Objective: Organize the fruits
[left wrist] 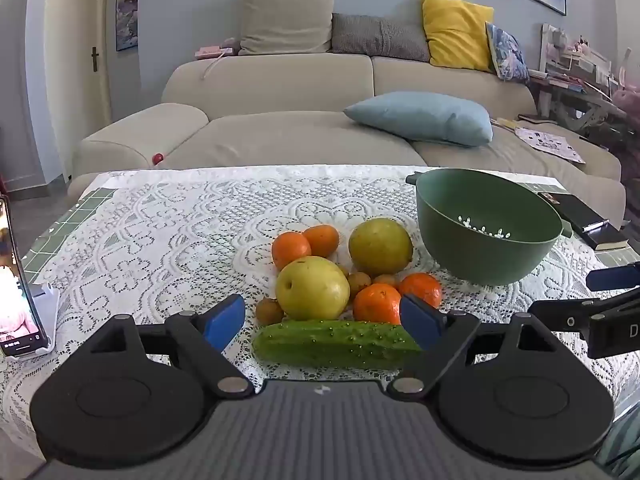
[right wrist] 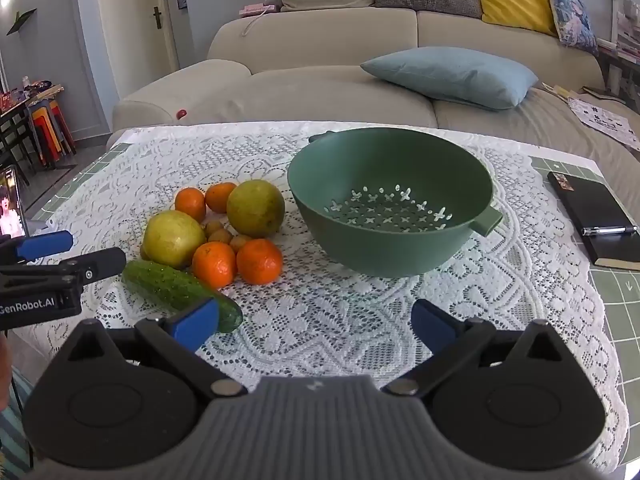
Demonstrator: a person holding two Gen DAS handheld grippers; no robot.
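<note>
A heap of fruit lies mid-table on the lace cloth: two yellow-green pears (left wrist: 312, 289) (right wrist: 174, 238), several oranges (left wrist: 377, 303) (right wrist: 259, 261), small brown fruits (left wrist: 359, 281) and a cucumber (left wrist: 335, 344) (right wrist: 176, 291) at the front. To the right of the heap stands a green colander bowl (left wrist: 486, 224) (right wrist: 392, 168) with nothing in it. My left gripper (left wrist: 323, 322) is open, hovering just before the cucumber. My right gripper (right wrist: 316, 322) is open over bare cloth in front of the bowl, its left pad near the cucumber's end.
A black notebook with a pen (right wrist: 596, 216) lies near the table's right edge. A phone on a stand (left wrist: 20, 280) is at the left edge. Behind the table is a beige sofa with a blue cushion (left wrist: 420, 116).
</note>
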